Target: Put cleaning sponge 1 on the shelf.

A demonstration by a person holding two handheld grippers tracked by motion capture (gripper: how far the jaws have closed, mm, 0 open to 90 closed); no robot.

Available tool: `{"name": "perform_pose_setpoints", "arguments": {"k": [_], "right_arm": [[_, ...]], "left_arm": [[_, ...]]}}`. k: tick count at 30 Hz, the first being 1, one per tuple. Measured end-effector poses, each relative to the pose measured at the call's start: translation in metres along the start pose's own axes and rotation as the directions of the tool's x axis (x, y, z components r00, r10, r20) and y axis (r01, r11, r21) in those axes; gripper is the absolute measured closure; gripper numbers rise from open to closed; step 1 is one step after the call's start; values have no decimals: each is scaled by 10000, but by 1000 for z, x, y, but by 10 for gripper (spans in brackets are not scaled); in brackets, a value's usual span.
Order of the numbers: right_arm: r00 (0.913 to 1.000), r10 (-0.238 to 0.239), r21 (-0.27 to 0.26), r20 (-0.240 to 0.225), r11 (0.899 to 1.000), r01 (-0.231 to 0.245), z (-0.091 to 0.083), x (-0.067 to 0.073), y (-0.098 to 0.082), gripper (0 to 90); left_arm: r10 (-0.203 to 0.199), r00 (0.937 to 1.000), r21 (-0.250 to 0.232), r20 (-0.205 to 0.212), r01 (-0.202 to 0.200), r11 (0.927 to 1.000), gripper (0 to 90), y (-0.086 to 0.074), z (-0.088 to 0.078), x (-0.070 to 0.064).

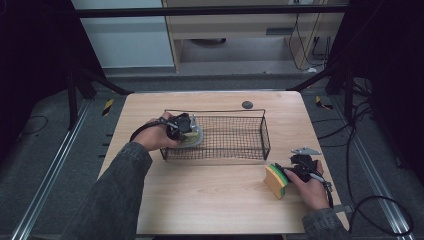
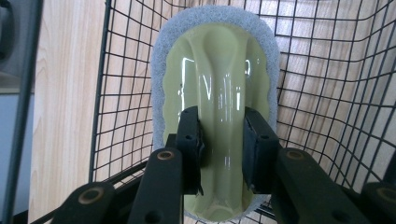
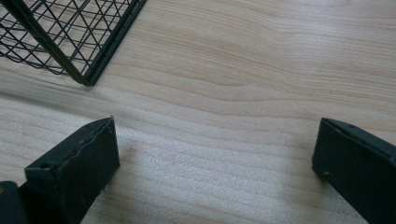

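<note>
High view: a pale wooden table (image 1: 210,200) with a black wire basket (image 1: 235,112) standing on its far half. The person's left forearm, in a dark sleeve, comes up from the lower left; the left gripper (image 1: 186,131) is down inside the left end of the basket, gripping a scrubbing pad (image 1: 196,137) — green plastic grip on top, grey-white abrasive rim around it. The pad sits low in the left end of the basket; whether it rests on the basket floor I cannot tell.

Left gripper view: the two black jaws are clamped on the raised central ridge of the pad's green grip (image 2: 219,70), one pad pressed against each flank of the ridge. The grey rim (image 2: 161,70) shows along the edge all the way round the far end. Basket mesh (image 2: 327,70) lies behind and to either side, with table wood visible through it.

High view, right side: the right hand (image 1: 312,190) rests near the table's front right corner, with the right gripper (image 1: 288,173) pointing left at a yellow-and-green sponge (image 1: 276,181) standing on edge on the table — the sponge is at the jaw tips, well apart from the basket. A small dark round mark (image 1: 247,104) sits at the far edge of the table, behind the basket.

Right gripper view: the jaws stand wide apart, one low at the left and one at the right, with bare wood grain (image 3: 224,93) between them. A corner of the wire basket (image 3: 84,70) is at the upper left.
</note>
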State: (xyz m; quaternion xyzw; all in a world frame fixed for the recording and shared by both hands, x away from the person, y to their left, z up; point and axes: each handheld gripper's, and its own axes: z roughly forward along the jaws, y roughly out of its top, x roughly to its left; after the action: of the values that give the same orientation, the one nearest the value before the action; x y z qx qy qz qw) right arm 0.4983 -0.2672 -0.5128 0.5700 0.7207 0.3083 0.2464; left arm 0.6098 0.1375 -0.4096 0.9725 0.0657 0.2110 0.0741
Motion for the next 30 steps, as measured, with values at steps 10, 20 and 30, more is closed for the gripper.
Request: {"name": "perform_pose_setpoints", "arguments": {"k": [10,20,30], "right_arm": [[10000,37,21,-12,10000,-37,0,0,0,8],[10000,35,20,-15,10000,-35,0,0,0,8],[10000,19,19,-39,10000,-19,0,0,0,8]], "left_arm": [[-265,9993,-7,268,265,9996,707,-4,6,3],[-376,9978,75,548,373,9993,702,-4,12,3],[-470,9978,11,465,470,9989,685,-2,18,2]]}}
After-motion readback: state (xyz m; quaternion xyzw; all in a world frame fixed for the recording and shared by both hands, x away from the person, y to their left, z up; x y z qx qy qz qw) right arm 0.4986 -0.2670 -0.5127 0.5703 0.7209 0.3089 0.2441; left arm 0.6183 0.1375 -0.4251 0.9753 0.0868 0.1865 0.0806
